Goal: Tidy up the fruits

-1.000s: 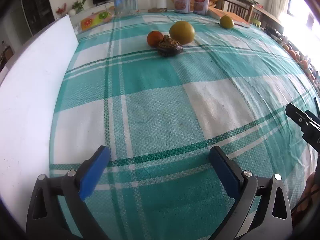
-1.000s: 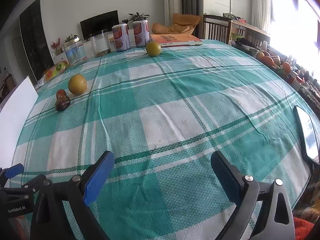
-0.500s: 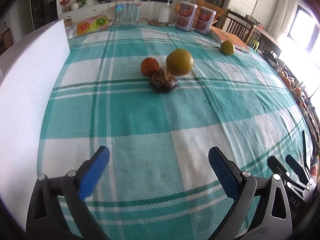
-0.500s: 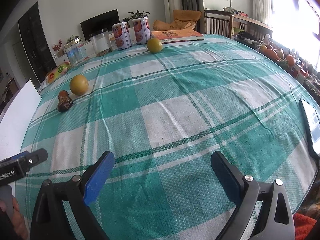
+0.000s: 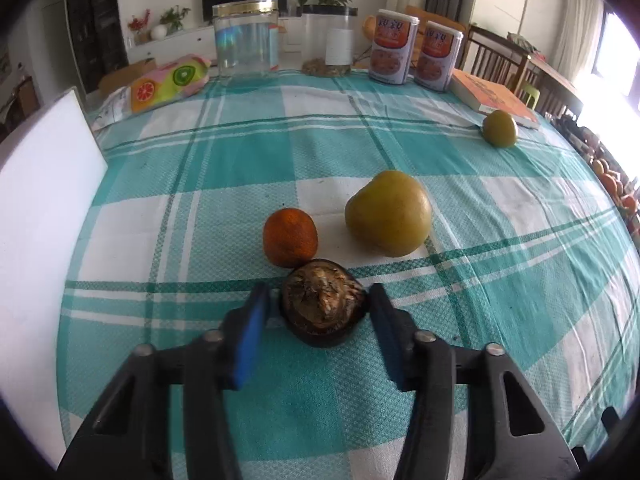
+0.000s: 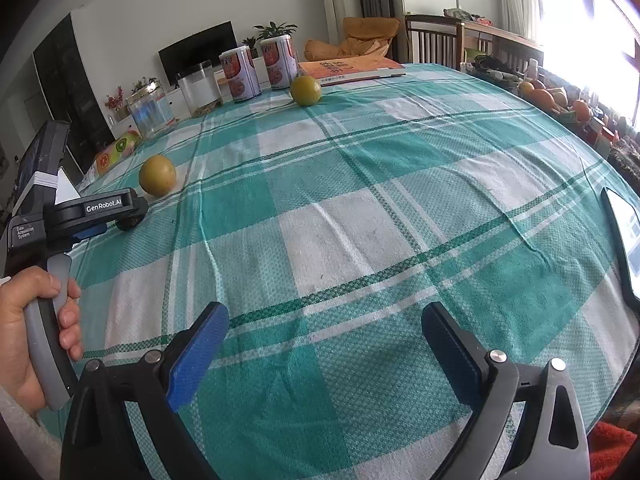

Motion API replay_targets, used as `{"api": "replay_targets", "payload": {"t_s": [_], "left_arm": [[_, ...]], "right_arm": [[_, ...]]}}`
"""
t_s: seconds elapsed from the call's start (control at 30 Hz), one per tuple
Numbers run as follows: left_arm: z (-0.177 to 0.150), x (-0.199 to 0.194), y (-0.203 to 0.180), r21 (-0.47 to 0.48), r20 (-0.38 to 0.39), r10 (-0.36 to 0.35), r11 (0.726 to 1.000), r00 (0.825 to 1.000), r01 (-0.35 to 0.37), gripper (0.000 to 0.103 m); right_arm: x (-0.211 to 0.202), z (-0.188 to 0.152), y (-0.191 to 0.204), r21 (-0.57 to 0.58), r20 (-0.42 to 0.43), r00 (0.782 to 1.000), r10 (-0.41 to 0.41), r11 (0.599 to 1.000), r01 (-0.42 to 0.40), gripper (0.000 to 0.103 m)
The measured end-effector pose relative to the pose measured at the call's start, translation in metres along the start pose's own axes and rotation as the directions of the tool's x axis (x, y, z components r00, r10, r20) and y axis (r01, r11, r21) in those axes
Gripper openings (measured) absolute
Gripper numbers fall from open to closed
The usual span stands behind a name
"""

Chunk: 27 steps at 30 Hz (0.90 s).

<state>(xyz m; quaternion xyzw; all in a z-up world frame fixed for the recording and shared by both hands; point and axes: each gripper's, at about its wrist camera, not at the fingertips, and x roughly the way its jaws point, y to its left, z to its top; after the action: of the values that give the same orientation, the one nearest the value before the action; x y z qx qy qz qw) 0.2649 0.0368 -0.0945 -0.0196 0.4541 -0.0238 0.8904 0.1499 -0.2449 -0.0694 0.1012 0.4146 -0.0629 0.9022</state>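
A dark brown rough-skinned fruit (image 5: 322, 308) lies on the green plaid tablecloth (image 5: 240, 168). My left gripper (image 5: 318, 300) straddles it and its jaws are closing; the blue pads (image 5: 250, 332) flank the fruit, with a thin gap still showing on the left. Just behind sit an orange (image 5: 290, 236) and a large yellow-green fruit (image 5: 390, 214); a smaller green fruit (image 5: 499, 129) lies far right. My right gripper (image 6: 324, 332) hangs open over bare cloth. In the right wrist view a hand (image 6: 24, 320) holds the left gripper's body (image 6: 92, 212).
A white board (image 5: 44, 208) stands along the left edge. At the back are clear jars (image 5: 246, 38), two cans (image 5: 394, 52), an orange book (image 5: 494, 98) and a fruit-print bag (image 5: 168, 82). A phone (image 6: 624, 236) lies at the right edge.
My left gripper has travelled forward across the cloth to the fruit cluster, and its jaws have narrowed from wide open to flank the brown fruit. The right gripper has stayed put.
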Motion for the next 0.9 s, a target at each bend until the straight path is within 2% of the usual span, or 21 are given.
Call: {"api": "replay_targets", "payload": {"t_s": [0.2,0.47,0.63,0.73,0.8,0.83,0.87,0.9], "left_arm": [[-0.018,-0.022,0.004,0.003,-0.006,-0.041,0.999,0.999,0.041,0.047],[-0.071,-0.08,-0.009,0.111,-0.041,-0.124,0.986,0.991,0.127,0.047],[-0.099,-0.089,-0.006,0.142,-0.046,-0.103,0.984,0.994,0.109,0.047],[-0.108,-0.083,0.003,0.123,-0.053,-0.096,0.987,0.994,0.102,0.048],[-0.112,-0.085,0.004,0.129,-0.02,-0.075,0.989,0.997,0.077,0.064],[-0.113,-0.084,0.004,0.136,-0.015,-0.046,0.99,0.999,0.048,0.082],[-0.114,-0.083,0.005,0.14,-0.003,-0.026,0.99,1.0,0.026,0.088],[-0.116,-0.08,0.007,0.141,0.006,-0.013,0.99,1.0,0.012,0.088]], "right_arm": [[-0.001,0.0,-0.001,0.008,0.004,1.0,-0.001,1.0,0.001,0.097],[-0.001,0.0,0.0,0.006,0.004,1.0,0.002,1.0,-0.002,0.097],[-0.003,-0.001,0.0,0.007,0.01,1.0,-0.001,1.0,0.001,0.097],[-0.003,-0.001,0.0,0.006,0.01,1.0,-0.002,1.0,0.002,0.097],[-0.003,-0.001,0.0,0.003,0.011,1.0,-0.003,1.0,0.003,0.097],[-0.003,-0.001,0.0,0.002,0.012,1.0,-0.002,1.0,0.002,0.097],[-0.004,-0.001,0.0,0.002,0.013,1.0,0.002,1.0,-0.002,0.097],[-0.005,-0.001,-0.001,0.002,0.015,1.0,0.011,1.0,-0.011,0.097]]}}
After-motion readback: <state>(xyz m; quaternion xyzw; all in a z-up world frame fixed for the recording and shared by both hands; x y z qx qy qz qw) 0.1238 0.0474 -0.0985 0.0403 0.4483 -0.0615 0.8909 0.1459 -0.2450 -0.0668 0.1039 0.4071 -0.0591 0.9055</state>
